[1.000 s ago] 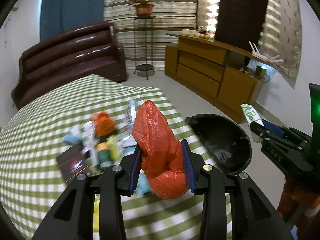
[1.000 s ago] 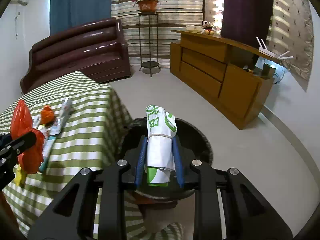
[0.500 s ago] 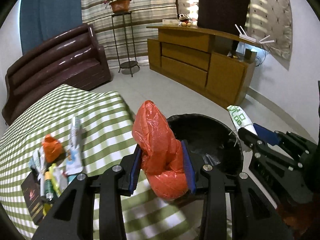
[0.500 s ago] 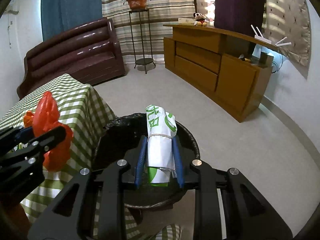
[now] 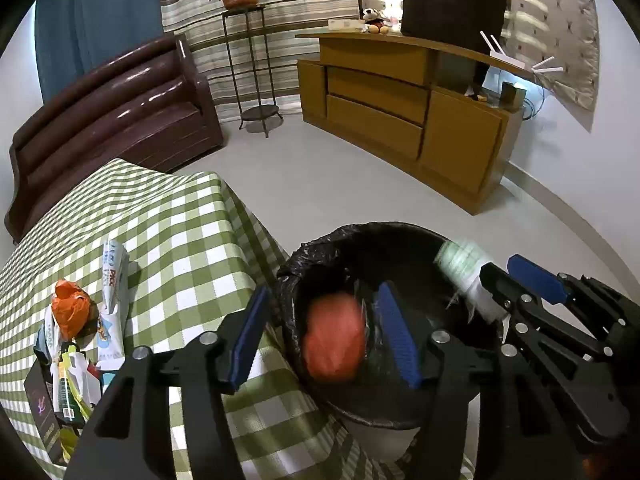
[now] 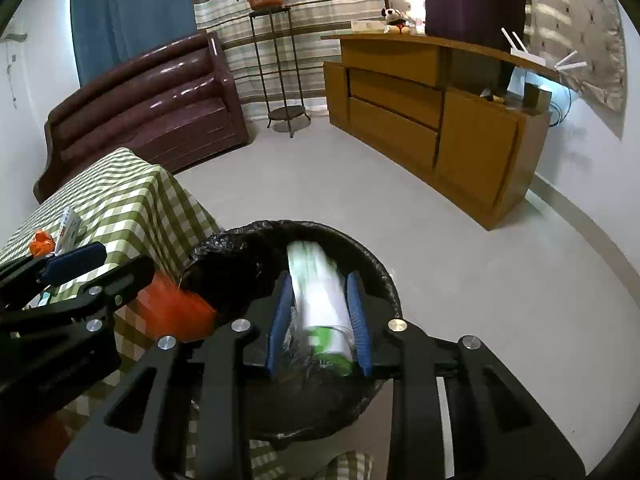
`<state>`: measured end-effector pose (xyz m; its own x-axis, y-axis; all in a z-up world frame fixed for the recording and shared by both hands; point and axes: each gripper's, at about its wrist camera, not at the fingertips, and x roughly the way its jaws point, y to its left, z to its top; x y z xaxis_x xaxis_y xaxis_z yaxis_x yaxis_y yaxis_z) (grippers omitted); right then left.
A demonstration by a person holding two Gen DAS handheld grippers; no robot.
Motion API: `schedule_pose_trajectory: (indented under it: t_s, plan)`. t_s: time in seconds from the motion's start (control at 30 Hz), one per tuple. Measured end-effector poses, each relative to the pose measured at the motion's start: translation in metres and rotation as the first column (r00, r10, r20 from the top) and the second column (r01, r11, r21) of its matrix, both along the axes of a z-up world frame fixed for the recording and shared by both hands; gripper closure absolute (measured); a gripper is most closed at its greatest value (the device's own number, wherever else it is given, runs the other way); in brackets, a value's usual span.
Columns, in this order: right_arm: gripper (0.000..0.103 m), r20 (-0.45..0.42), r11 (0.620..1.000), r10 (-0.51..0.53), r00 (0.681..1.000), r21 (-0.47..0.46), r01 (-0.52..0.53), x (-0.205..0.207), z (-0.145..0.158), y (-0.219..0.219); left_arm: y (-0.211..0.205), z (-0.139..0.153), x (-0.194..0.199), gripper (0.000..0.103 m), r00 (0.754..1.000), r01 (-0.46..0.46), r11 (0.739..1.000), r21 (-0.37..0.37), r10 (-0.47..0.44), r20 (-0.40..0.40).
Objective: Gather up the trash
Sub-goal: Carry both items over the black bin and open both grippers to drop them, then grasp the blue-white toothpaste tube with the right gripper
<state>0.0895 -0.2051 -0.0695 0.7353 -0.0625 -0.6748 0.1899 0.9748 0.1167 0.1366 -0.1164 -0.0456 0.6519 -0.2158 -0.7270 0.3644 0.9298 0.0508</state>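
Note:
My left gripper (image 5: pixel 323 290) hangs over the black-lined bin (image 5: pixel 360 236), its jaws opening. The orange plastic bag (image 5: pixel 334 340) is blurred below and between the blue pads, clear of both, dropping into the bin. My right gripper (image 6: pixel 318 280) is also above the bin (image 6: pixel 280 226) with its jaws opening. The white and green paper roll (image 6: pixel 320 300) is blurred between its pads and slipping down. In the left wrist view the right gripper (image 5: pixel 512 272) and roll (image 5: pixel 464 268) are at the bin's right rim. The right wrist view shows the left gripper (image 6: pixel 108 268) with the orange bag (image 6: pixel 176 312) under it.
A table with a green check cloth (image 5: pixel 180 220) stands left of the bin. On it lie a small orange bag (image 5: pixel 70 312), a white packet (image 5: pixel 114 280) and a dark box (image 5: pixel 40 408). A brown sofa (image 5: pixel 120 100), a plant stand (image 5: pixel 252 80) and a wooden sideboard (image 5: pixel 400 92) stand beyond.
Both grippers moved from the table's edge to above the bin. Both pairs of jaws have widened; the orange bag and the paper roll have come loose and are falling.

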Motion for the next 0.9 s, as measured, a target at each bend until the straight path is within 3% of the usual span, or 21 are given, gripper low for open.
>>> schedule_pose_trajectory:
  t_s: [0.5,0.9]
  plan:
    - [0.056,0.025,0.999,-0.023,0.999,-0.022,0.023,-0.014,0.018,0.008,0.026,0.014,-0.014,0.043,0.999,-0.041,0.999,-0.023,0.041,0.002]
    - [0.049,0.016,0.997,0.067,0.998,-0.027,-0.066,-0.030,0.027,0.055,0.091,0.027,-0.044,0.041,0.988,-0.154,0.988,-0.019,0.155,0.006]
